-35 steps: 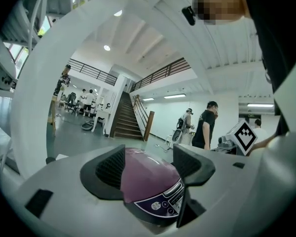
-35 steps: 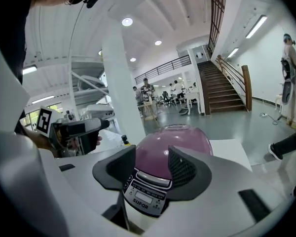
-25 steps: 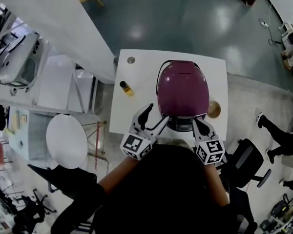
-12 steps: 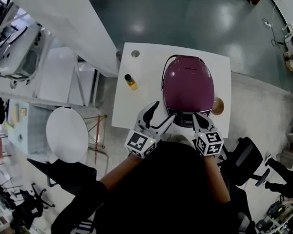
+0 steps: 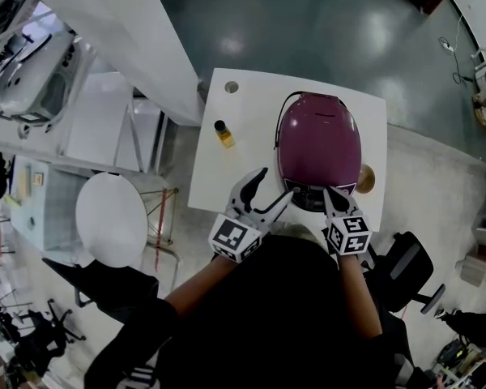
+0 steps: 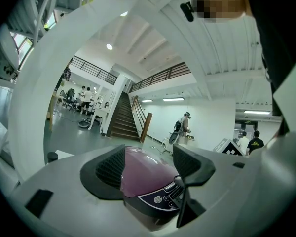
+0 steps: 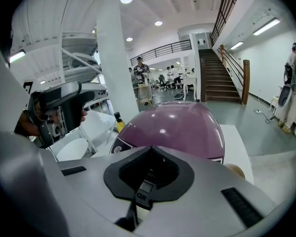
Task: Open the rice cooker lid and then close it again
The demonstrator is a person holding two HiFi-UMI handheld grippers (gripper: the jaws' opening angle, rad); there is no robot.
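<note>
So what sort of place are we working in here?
Probably a big open lab or office hall, not a kitchen: the rice cooker sits on a white table on a glossy floor, with a wide staircase and people standing beyond.

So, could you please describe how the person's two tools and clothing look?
Both the left tool and right tool have pale grey bodies with black jaws lined by textured pads. Each carries a cube of black-and-white square markers. The person wears a black top.
</note>
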